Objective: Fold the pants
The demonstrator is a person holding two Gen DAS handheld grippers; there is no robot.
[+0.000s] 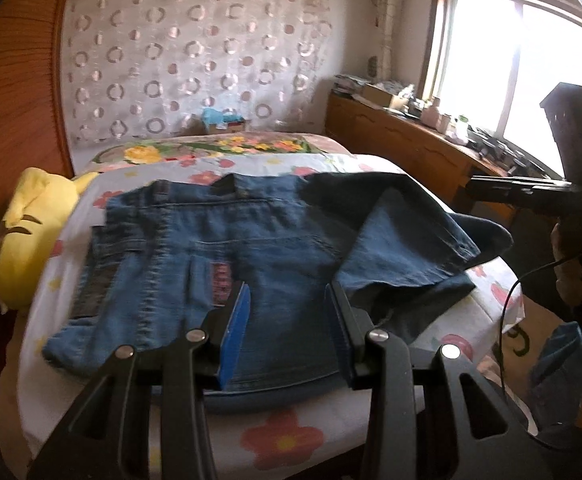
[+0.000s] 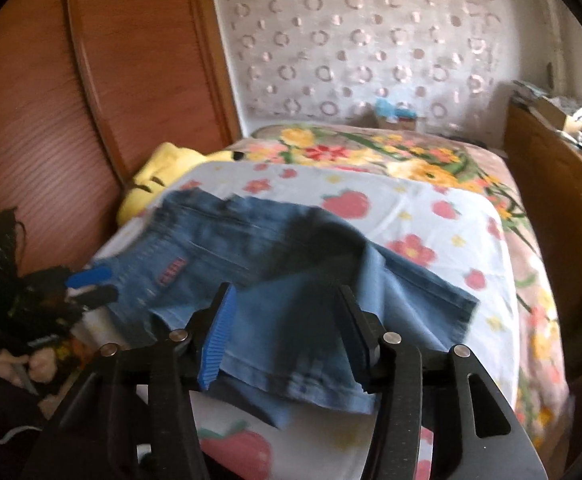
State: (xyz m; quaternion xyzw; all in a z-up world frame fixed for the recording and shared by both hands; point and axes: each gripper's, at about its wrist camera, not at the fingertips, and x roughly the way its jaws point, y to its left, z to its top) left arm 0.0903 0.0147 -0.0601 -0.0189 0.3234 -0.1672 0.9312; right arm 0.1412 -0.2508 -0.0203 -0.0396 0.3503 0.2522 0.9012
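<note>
Your right gripper [image 2: 287, 332] hangs nearest, jaws spread wide over the loose leg hem of the jeans [image 2: 291, 304], gripping nothing. Your left gripper [image 1: 289, 328] is likewise open and empty above the seat. The jeans lie partly folded on the bed [image 1: 291, 432], near its front edge. Pinch only the top layer and the fold will skew; drag toward yourself and the denim may slide off.
</note>
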